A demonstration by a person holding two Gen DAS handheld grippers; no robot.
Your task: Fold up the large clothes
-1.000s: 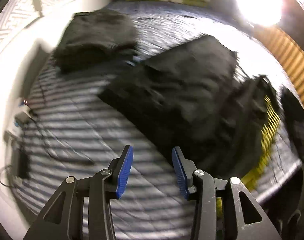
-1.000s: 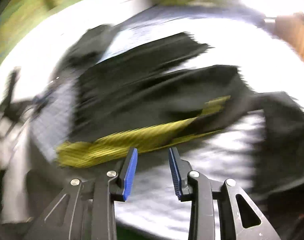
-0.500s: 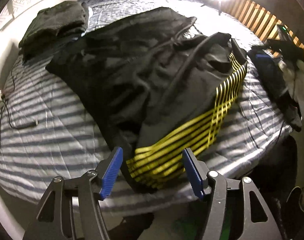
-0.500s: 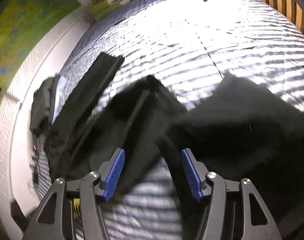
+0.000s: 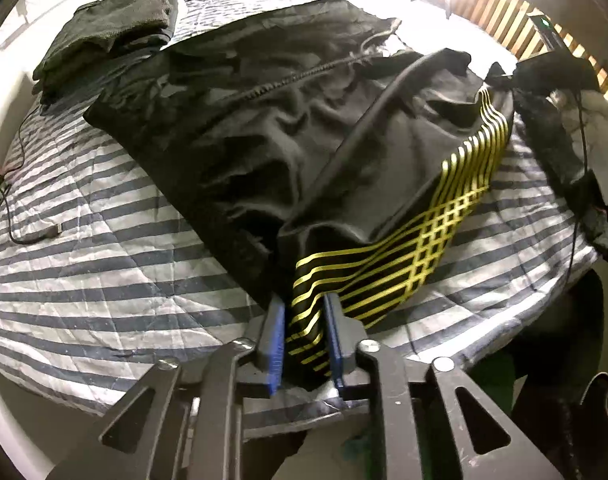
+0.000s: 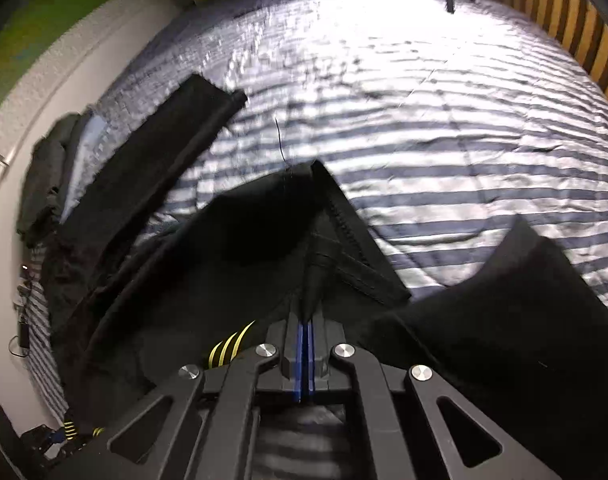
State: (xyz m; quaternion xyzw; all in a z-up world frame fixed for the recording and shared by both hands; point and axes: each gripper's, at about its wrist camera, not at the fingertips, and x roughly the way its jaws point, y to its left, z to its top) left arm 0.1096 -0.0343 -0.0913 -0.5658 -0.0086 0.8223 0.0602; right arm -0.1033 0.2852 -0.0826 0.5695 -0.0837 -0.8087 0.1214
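The left claw (image 5: pixel 304 316) is closing on the jacket (image 5: pixel 288 128), its yellow-striped hem pinched between the pads. The right claw (image 6: pixel 304 326) is clamped on a dark fold of it, over the bed (image 6: pixel 443 120).

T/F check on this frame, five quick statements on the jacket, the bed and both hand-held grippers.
1. The left hand-held gripper has the yellow-striped part of the black jacket between its fingers. True; its jaws are closing.
2. The right hand-held gripper is wide open over bare bedding. False: it is shut on black cloth of the jacket.
3. The bedspread is plain white. False: it has grey and white stripes.
4. A pile of dark clothes lies at the far corner of the bed. True.
5. The jacket is neatly folded. False: it lies spread out and rumpled.
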